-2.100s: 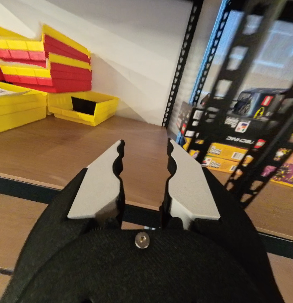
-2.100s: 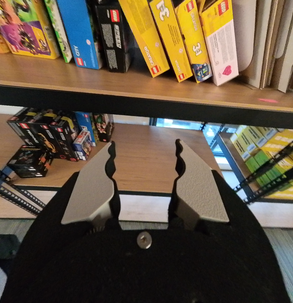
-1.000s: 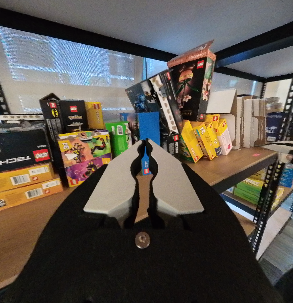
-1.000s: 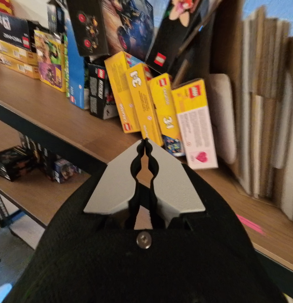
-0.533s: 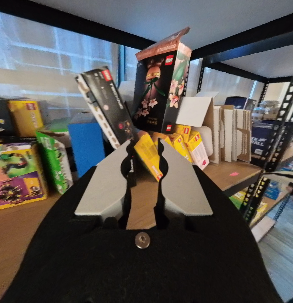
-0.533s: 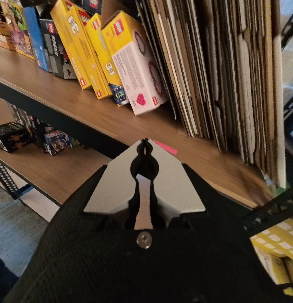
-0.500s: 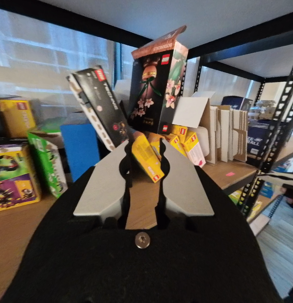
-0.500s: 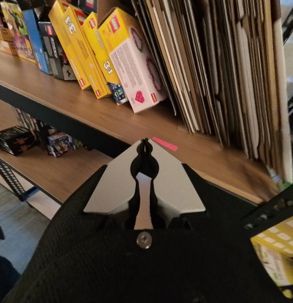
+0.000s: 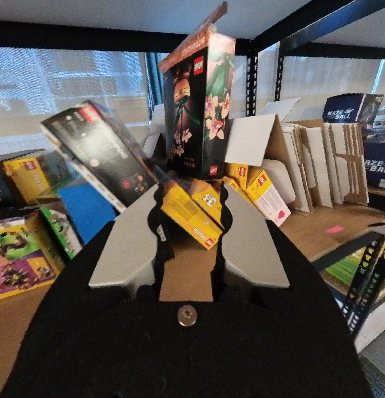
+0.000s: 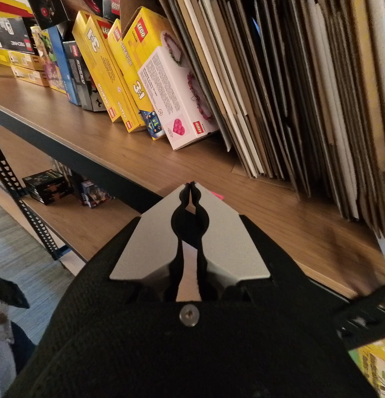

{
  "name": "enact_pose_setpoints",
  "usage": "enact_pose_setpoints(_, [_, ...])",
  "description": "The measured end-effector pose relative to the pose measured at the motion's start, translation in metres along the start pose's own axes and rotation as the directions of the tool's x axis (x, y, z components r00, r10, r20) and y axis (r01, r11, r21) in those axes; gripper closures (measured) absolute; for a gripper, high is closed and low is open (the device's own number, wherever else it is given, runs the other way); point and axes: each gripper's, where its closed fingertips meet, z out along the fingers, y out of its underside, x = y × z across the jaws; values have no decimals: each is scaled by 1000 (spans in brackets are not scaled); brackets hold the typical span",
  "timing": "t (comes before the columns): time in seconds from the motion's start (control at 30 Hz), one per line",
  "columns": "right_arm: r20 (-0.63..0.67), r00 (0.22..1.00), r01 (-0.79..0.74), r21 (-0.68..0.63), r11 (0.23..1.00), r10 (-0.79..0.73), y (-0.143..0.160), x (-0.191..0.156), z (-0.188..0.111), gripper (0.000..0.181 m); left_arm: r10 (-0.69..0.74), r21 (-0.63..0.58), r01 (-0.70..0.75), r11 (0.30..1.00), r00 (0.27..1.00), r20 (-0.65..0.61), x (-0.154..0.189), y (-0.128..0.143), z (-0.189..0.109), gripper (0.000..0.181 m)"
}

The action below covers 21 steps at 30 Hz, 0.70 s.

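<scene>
My left gripper (image 9: 190, 190) is open and empty, held over the wooden shelf (image 9: 312, 224). It points at a row of leaning yellow boxes (image 9: 190, 212). A tall black box with flowers (image 9: 197, 112) stands on top of them, and a long black box (image 9: 96, 150) leans to its left. My right gripper (image 10: 191, 184) is shut and empty, at the front edge of the same shelf (image 10: 144, 155). A pink marker strip (image 10: 217, 195) lies just beyond its tips. The yellow boxes (image 10: 105, 71) and a white box with a pink heart (image 10: 176, 103) lean to its upper left.
Flat cardboard sheets (image 10: 295, 86) stand packed at the right of the shelf, also in the left wrist view (image 9: 329, 163). A blue box (image 9: 86, 209) and colourful boxes (image 9: 19, 247) stand at the left. A lower shelf (image 10: 79, 219) holds dark boxes (image 10: 47, 186). Black perforated uprights (image 9: 252, 84) frame the rack. Some 45 centimeters of space lies between my two pairs of fingers.
My left gripper has opened wider and come closer to the yellow boxes. My right gripper has stayed shut and edged nearer to the shelf's front edge and the pink strip.
</scene>
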Motion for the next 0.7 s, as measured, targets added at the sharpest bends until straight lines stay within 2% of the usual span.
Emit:
enact_pose_setpoints(0.1, [30,999,34,-25,999,-33,-1,-2,5,181,32,9,-31,999,999,-22,25,-11,40,105])
enact_pose_setpoints(0.13, [32,998,54,-35,998,-53,-2,-1,6,181,56,24,-55,998,998,-4,31,-20,57,95])
enact_pose_setpoints(0.2, [30,996,83,-39,996,-81,-7,2,7,181,103,82,-104,991,995,20,47,-45,93,88])
enact_pose_setpoints(0.27, [28,996,84,-23,996,-83,-11,3,6,181,149,132,-157,979,986,69,60,-71,128,79])
enact_pose_setpoints(0.37, [30,998,59,-6,998,-59,-11,1,4,181,236,91,-261,961,947,219,54,-86,183,64])
enact_pose_setpoints(0.53, [11,999,32,-41,999,-31,10,-1,-4,181,194,-53,-186,981,951,242,38,-68,258,64])
enact_pose_setpoints(0.67, [7,1000,-26,-92,995,26,29,3,-13,181,279,-190,-234,953,923,264,18,-47,283,69])
enact_pose_setpoints(0.7, [-10,1000,-24,-93,995,23,31,5,-16,181,265,-191,-225,955,940,215,22,-44,286,91])
